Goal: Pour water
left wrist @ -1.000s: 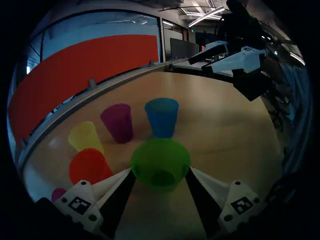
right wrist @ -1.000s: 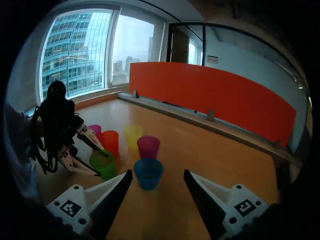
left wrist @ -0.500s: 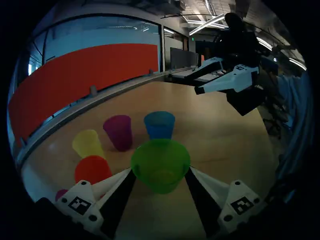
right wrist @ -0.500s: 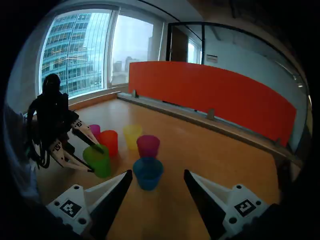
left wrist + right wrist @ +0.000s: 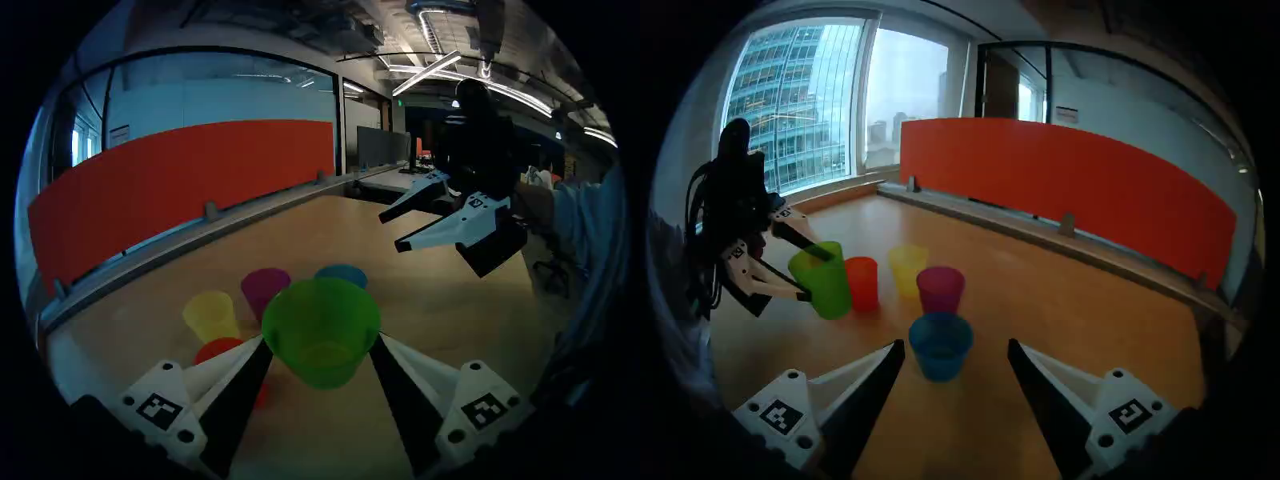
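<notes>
At the far left of the right gripper view, the left hand-held gripper (image 5: pixel 819 278) is clamped on the green cup (image 5: pixel 826 282), one finger on each side. The cup is upright, just beside the red cup (image 5: pixel 862 282) on the table (image 5: pixel 1088 336). To the right stand the yellow cup (image 5: pixel 906 270) and the purple cup (image 5: pixel 941 288). Low at centre, the blue cup (image 5: pixel 940 346) sits ahead of the right hand-held gripper (image 5: pixel 954 349), whose fingers are spread and do not touch it. Each finger bears a square black-and-white marker (image 5: pixel 781 416), a pattern rather than letters. A small sign (image 5: pixel 1066 114) above the orange panel (image 5: pixel 1088 184) is too small to read. In the left gripper view, from the left, come the yellow cup (image 5: pixel 210 314), the red cup (image 5: pixel 220 350) and the purple cup (image 5: pixel 266 286). The green cup (image 5: pixel 322 320) is at lower centre, gripped by the left hand-held gripper (image 5: pixel 320 352); whether it holds water I cannot tell. Its rim hides part of the blue cup (image 5: pixel 342 274). At upper right, the right hand-held gripper (image 5: pixel 390 234) hangs over the table (image 5: pixel 448 312) with its fingers apart.
</notes>
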A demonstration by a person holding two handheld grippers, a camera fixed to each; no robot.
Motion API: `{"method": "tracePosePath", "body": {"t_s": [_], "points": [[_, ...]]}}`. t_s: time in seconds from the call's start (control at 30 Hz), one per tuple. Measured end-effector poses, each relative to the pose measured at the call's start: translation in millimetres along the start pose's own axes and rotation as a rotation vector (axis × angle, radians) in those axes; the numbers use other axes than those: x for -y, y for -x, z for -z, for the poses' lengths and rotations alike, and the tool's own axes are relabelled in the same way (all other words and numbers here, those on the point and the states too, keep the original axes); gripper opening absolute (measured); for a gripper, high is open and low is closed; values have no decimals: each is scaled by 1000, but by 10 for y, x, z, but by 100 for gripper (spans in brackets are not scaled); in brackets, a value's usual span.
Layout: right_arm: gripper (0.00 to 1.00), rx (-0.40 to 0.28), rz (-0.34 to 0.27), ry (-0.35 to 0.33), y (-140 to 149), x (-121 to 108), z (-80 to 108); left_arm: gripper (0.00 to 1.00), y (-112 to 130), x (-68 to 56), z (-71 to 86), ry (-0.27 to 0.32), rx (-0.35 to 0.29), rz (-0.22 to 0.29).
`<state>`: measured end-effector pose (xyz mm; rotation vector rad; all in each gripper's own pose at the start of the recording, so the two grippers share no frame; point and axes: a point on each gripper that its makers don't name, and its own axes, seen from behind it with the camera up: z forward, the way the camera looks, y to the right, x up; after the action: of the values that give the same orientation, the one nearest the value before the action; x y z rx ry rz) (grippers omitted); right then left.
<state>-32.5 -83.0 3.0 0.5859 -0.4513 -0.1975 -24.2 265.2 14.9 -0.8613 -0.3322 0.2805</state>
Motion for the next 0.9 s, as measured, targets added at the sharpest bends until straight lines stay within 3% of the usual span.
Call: {"method": "tracePosePath", "body": {"t_s": [0.57, 0.9], "points": [[100, 21, -6, -36, 83, 115, -210, 85, -342, 218, 380, -77, -86, -22], [100, 54, 7, -45, 200, 165, -371, 85, -627, 337, 694, -119, -161, -30]]}}
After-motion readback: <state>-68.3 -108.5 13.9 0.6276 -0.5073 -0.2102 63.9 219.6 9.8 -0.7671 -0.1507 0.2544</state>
